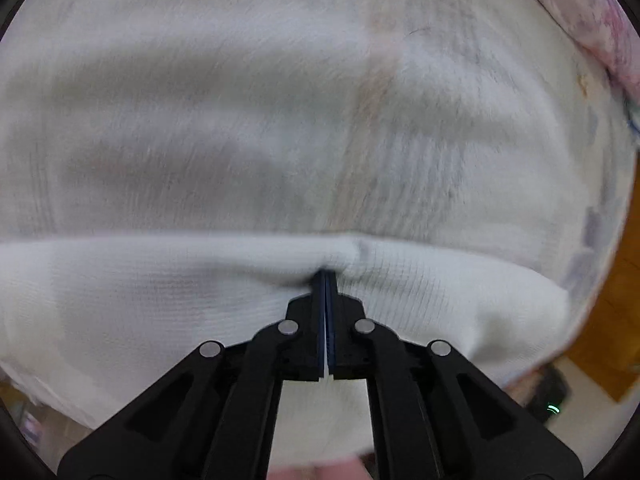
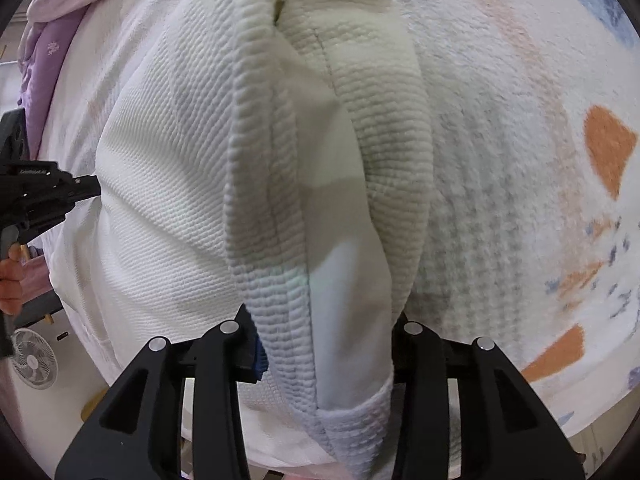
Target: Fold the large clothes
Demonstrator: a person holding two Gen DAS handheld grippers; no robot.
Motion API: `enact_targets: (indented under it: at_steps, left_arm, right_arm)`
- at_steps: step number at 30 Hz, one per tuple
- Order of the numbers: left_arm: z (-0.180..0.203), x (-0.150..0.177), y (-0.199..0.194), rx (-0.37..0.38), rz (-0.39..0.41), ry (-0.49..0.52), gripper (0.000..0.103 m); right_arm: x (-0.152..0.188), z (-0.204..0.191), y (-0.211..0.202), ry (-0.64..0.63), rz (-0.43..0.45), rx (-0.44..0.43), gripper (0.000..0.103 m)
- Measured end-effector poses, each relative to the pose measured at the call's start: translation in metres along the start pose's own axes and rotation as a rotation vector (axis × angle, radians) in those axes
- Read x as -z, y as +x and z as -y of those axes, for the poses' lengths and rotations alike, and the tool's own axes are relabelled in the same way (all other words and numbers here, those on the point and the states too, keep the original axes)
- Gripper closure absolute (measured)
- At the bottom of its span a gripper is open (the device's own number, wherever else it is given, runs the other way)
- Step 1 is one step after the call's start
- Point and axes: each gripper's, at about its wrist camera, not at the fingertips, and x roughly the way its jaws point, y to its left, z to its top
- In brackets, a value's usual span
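Note:
A large white textured garment [image 1: 240, 300] lies on a bed. My left gripper [image 1: 325, 280] is shut on a fold of its edge, and it also shows in the right wrist view [image 2: 90, 188] at the garment's left side. In the right wrist view the garment [image 2: 168, 160] has a thick rolled fold [image 2: 320, 220] running toward the camera. My right gripper [image 2: 324, 344] has its jaws spread wide with this fold lying between them; its fingertips are hidden by the cloth.
The bed cover [image 2: 520, 160] is white fleece with orange and blue patches. A purple quilt [image 2: 48, 48] lies at the far left. A white fan [image 2: 34, 356] stands on the floor at left. Brown wooden furniture [image 1: 616, 300] is at right.

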Motion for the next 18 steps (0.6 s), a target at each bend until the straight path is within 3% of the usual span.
enact_targets:
  at_steps: [1, 3, 4, 5, 7, 9, 10, 12, 14, 16, 18]
  left_arm:
    - [-0.004, 0.017, -0.002, -0.022, -0.057, -0.051, 0.101]
    - [0.009, 0.047, 0.0, -0.166, -0.07, 0.035, 0.103]
    - [0.015, 0.063, 0.012, -0.218, -0.056, 0.1, 0.103]
    - [0.01, 0.071, 0.031, -0.231, -0.04, 0.103, 0.103]
    - [-0.001, 0.064, 0.042, -0.199, 0.01, -0.011, 0.102]
    - [0.008, 0.053, 0.046, -0.252, -0.073, 0.021, 0.103]
    - [0.006, 0.052, 0.045, -0.243, -0.095, 0.016, 0.102]
    - [0.004, 0.067, 0.036, -0.23, -0.066, 0.009, 0.103]
    - [0.008, 0.105, 0.041, -0.237, -0.086, 0.074, 0.103]
    - [-0.007, 0.127, 0.056, -0.197, -0.014, 0.047, 0.103]
    - [-0.015, 0.122, 0.067, -0.149, 0.033, -0.027, 0.099]
  right_arm:
    - [0.005, 0.005, -0.003, -0.004, -0.003, 0.001, 0.067]
    - [0.008, 0.002, -0.003, 0.015, -0.021, -0.001, 0.066]
    - [0.005, -0.003, -0.001, 0.031, -0.031, 0.0, 0.066]
    - [0.002, -0.003, -0.002, 0.037, -0.04, 0.007, 0.064]
    - [0.002, -0.008, -0.003, 0.005, -0.036, 0.021, 0.063]
    - [0.001, -0.009, -0.005, -0.001, -0.015, 0.007, 0.063]
    - [0.007, -0.006, -0.006, 0.001, -0.003, -0.006, 0.063]
    - [0.014, -0.002, -0.011, 0.01, 0.001, -0.012, 0.064]
    - [0.014, -0.001, -0.012, 0.031, -0.022, -0.002, 0.063]
    - [0.001, -0.009, -0.01, 0.029, -0.043, 0.016, 0.062]
    - [0.001, -0.013, -0.009, -0.001, -0.035, 0.017, 0.062]
